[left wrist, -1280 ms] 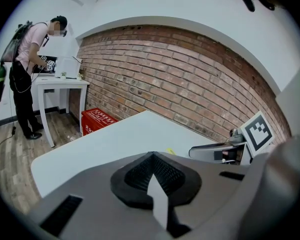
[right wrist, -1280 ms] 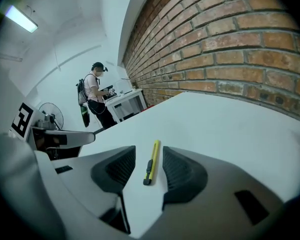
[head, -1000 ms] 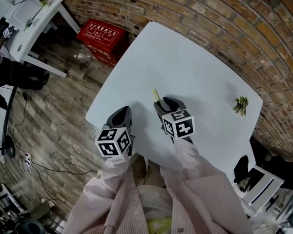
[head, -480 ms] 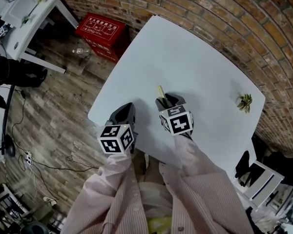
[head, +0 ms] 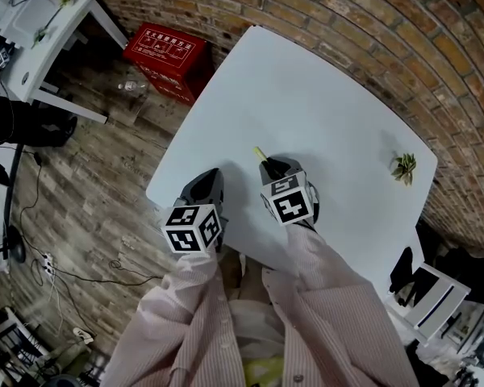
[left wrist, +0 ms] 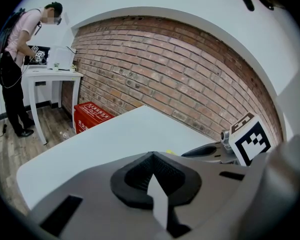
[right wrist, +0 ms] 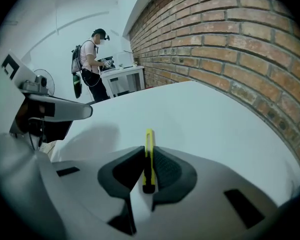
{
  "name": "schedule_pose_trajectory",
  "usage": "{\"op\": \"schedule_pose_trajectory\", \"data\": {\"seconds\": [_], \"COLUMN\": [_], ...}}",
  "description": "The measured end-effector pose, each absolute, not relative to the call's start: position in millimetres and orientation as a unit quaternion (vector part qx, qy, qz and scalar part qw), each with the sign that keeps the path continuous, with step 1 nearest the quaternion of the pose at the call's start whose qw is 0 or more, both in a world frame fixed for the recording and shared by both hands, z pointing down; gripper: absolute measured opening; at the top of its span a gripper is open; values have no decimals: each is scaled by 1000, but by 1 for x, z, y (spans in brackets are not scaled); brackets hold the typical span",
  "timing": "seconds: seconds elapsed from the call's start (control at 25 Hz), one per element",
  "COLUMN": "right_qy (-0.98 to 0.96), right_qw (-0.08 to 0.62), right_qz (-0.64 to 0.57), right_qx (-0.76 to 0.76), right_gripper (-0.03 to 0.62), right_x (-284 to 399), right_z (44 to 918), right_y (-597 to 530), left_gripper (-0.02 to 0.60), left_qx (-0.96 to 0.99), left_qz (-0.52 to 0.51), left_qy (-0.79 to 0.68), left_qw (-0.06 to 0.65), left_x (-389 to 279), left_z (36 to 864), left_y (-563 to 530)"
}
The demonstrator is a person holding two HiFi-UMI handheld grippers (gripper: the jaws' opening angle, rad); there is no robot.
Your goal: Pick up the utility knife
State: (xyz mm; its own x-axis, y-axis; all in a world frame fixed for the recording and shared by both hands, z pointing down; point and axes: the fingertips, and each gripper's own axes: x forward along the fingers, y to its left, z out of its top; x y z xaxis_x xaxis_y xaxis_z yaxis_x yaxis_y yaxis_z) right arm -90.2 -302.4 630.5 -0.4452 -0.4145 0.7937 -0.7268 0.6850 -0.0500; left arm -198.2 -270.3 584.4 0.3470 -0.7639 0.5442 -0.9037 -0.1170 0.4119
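Note:
The utility knife (right wrist: 149, 156) is slim and yellow, and it stands on edge between the black pads of my right gripper (right wrist: 147, 151). The jaws have just been closing and now press on it from both sides. In the head view only its yellow tip (head: 260, 153) sticks out ahead of the right gripper (head: 270, 166), over the white table (head: 323, 103). My left gripper (head: 206, 180) rests near the table's near-left edge, beside the right one. In the left gripper view its pads (left wrist: 151, 156) meet with nothing between them.
A small green plant sprig (head: 402, 168) lies near the table's far right edge. A red crate (head: 168, 57) sits on the wood floor by the brick wall (head: 371, 22). A person (left wrist: 17, 59) stands at a white desk (head: 52, 22) beyond it.
The right jaws have shut on the knife, which lay between them while they were open. Less of its yellow tip shows now. The left gripper has kept its place.

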Motion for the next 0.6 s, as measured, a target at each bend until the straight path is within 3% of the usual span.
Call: {"op": "schedule_pose_trajectory", "data": {"seconds": [0.4, 0.6], "right_qy": [-834, -843], "right_qw": [383, 343], "right_qz": [200, 209], "right_qx": [343, 358], "right_gripper": [54, 52], "right_x": [-90, -85], "right_z": [630, 621], "right_y": [-305, -303], "left_gripper": [-9, -8], "left_qx": [745, 751], "left_qz": [100, 93], "left_qy": [-562, -563], "left_qw": [345, 332], "left_x": [-196, -193], "left_z": [577, 568], "left_y": [-270, -269]}}
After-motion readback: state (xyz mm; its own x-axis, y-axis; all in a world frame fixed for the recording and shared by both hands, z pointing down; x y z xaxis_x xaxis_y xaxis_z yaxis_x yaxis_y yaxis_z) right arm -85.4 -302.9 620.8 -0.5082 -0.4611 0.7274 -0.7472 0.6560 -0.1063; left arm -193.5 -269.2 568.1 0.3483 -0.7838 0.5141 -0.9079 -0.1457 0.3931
